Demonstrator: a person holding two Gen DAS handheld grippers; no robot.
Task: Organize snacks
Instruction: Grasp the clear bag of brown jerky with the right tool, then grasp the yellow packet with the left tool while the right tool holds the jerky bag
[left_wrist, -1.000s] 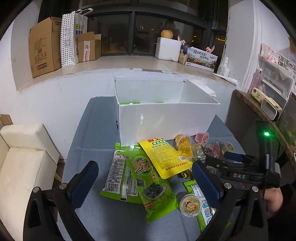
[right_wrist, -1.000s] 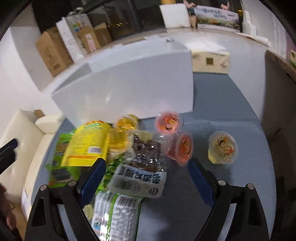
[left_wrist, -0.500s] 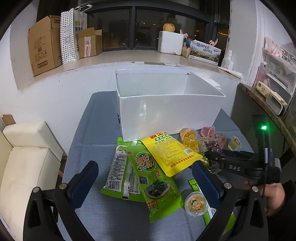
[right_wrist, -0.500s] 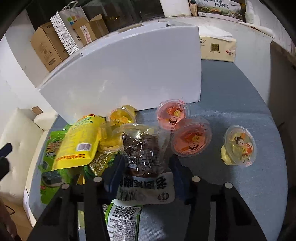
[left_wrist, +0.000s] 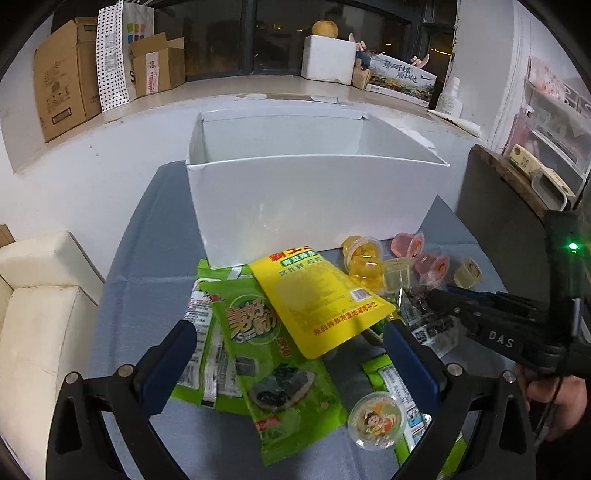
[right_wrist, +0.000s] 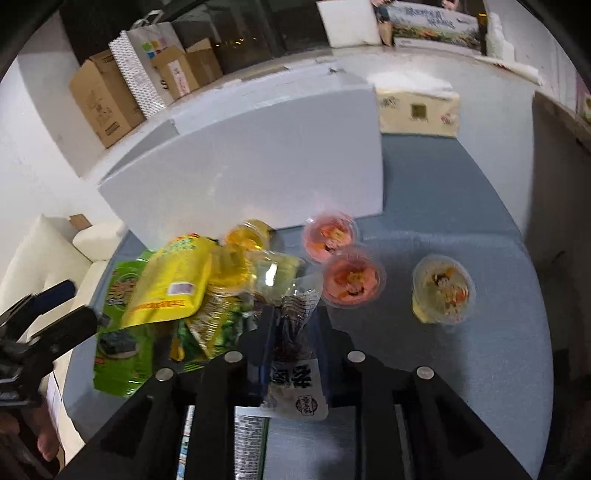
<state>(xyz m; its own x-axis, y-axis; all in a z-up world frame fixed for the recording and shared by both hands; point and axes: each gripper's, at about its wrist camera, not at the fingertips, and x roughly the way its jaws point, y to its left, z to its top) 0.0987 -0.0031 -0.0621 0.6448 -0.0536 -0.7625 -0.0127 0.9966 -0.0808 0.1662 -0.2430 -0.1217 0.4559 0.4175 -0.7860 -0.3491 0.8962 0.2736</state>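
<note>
Snacks lay heaped on the blue-grey desk just in front of the white box, and the change in the last second was all on the right. A second ago the right tongs stood wide apart around a clear packet of dark dried fruit; half a second later they had narrowed onto it, and now they were clamped on it, the packet's neck pinched upright between the two pads and its white label hanging below. In the left wrist view the same packet showed at the tip of the right tool, beside the yellow pouch. Whether it had lifted clear of the desk could not be told.

The left tongs had not closed: they were apart, hovering over the green seaweed packet, touching nothing, and had only drifted a little nearer the pile.

So the grasp looked complete, and the likely next step was a carry over the near wall into the box. The yellow jelly cups and the yellow pouch pressed close against the packet and might be dragged along. Two pink jelly cups and a pale one sat apart to the right, not yet sorted.
</note>
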